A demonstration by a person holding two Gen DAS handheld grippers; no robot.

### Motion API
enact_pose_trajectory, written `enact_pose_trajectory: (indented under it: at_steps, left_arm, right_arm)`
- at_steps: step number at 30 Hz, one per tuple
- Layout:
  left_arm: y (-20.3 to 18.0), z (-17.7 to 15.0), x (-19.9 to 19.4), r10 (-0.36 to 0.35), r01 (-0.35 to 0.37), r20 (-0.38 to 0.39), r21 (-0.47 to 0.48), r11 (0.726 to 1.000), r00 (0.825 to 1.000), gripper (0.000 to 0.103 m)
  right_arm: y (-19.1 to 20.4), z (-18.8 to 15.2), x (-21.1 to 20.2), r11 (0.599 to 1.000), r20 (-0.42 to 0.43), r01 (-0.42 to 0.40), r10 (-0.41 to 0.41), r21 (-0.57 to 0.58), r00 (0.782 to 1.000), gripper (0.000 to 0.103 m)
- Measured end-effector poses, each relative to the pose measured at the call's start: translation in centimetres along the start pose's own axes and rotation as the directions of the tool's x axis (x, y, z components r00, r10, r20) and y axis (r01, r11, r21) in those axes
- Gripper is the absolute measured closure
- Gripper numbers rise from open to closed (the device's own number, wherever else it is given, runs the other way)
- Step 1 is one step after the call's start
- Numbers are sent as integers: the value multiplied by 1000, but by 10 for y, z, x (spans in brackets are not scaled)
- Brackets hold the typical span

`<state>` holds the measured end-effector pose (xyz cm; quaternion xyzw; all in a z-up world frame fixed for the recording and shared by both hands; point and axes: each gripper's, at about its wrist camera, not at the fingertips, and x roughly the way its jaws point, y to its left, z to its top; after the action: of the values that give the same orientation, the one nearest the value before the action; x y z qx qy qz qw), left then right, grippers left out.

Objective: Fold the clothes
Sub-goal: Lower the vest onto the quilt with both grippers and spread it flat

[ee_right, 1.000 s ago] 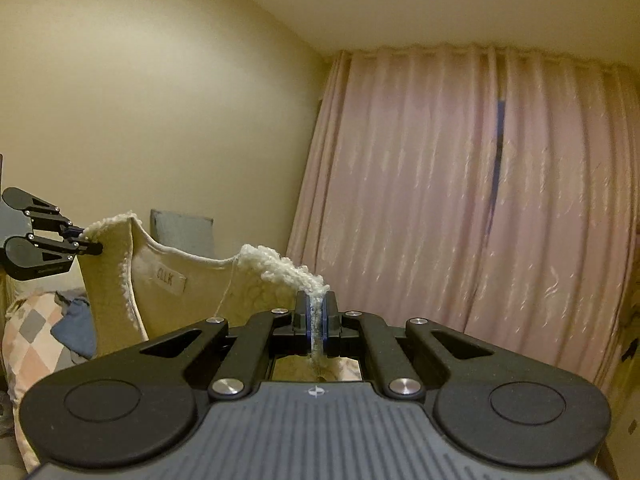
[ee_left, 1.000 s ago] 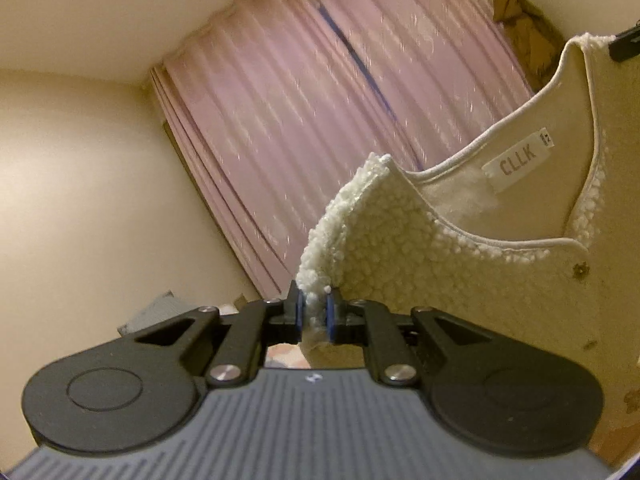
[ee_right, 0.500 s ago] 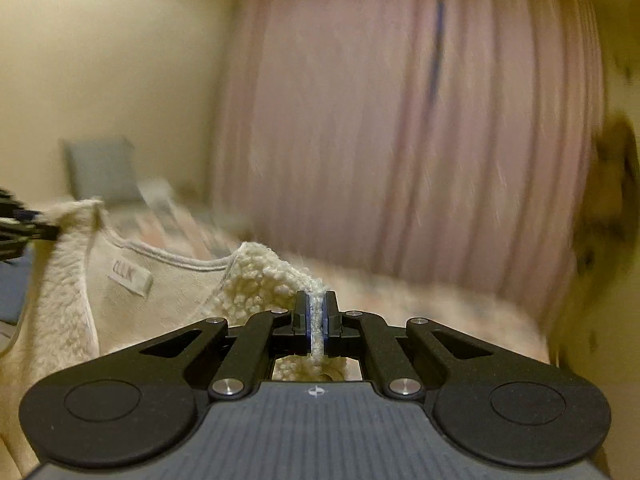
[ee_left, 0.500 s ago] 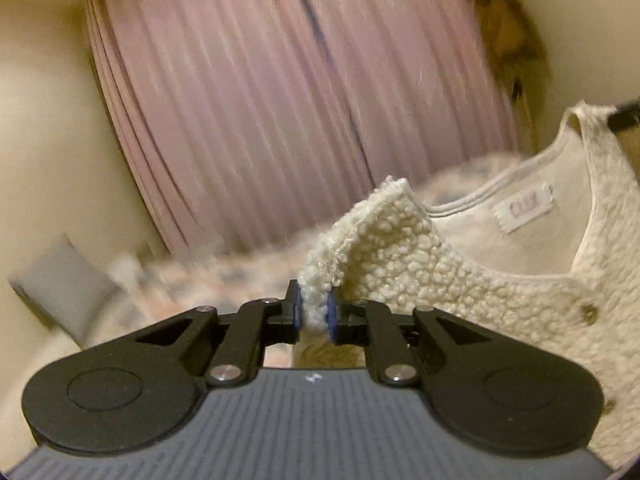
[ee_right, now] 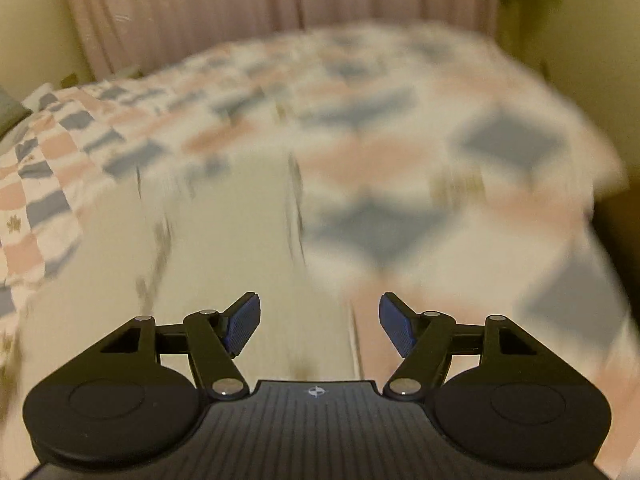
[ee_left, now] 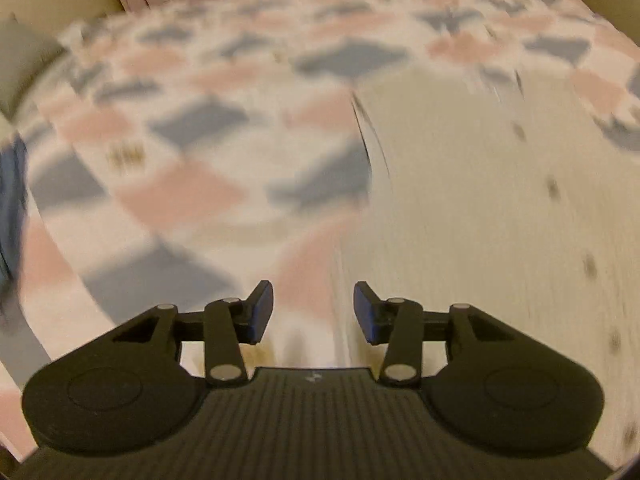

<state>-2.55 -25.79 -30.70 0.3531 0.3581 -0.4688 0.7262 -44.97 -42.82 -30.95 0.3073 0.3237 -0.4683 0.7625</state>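
1. The cream fleece garment [ee_left: 480, 208] lies spread on the checked bed [ee_left: 192, 128]; I judge it soft, light and limp, best taken by a corner or edge.
2. My left tongs [ee_left: 313, 312] have just been opening and grip nothing.
3. My right tongs [ee_right: 320, 322] have also just been opening, wider, with nothing pinched and fleece [ee_right: 224, 240] below them.

A cream fleece garment [ee_left: 480, 208] lies spread flat on the checked bed [ee_left: 192, 128], its dark buttons in a row, heavily blurred.
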Motion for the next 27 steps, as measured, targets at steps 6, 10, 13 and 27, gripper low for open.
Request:
enact_pose_trajectory:
  at_steps: [6,10,13,27]
  left_arm:
    - [12,-70,-8,-128,129,37,-22,991,991,57]
    - [21,-99,-27,-154,160,97,-55,986,983,52]
    - [20,-137,-51,-183,200,148,-110,974,972,48]
    - [15,-203,-68,-364,404,179,-493,771,914,81]
  right_arm:
    - [-65,-91,-1,938,48,-153,146,312,988,34]
    - [-82,-126,-11,899,146,-231,190,372,971,34]
    - [-84,-152,-37,890,229,-273,198,364,953,34]
    - [-76,-245,-122,855,280,-327,225,402,933,56]
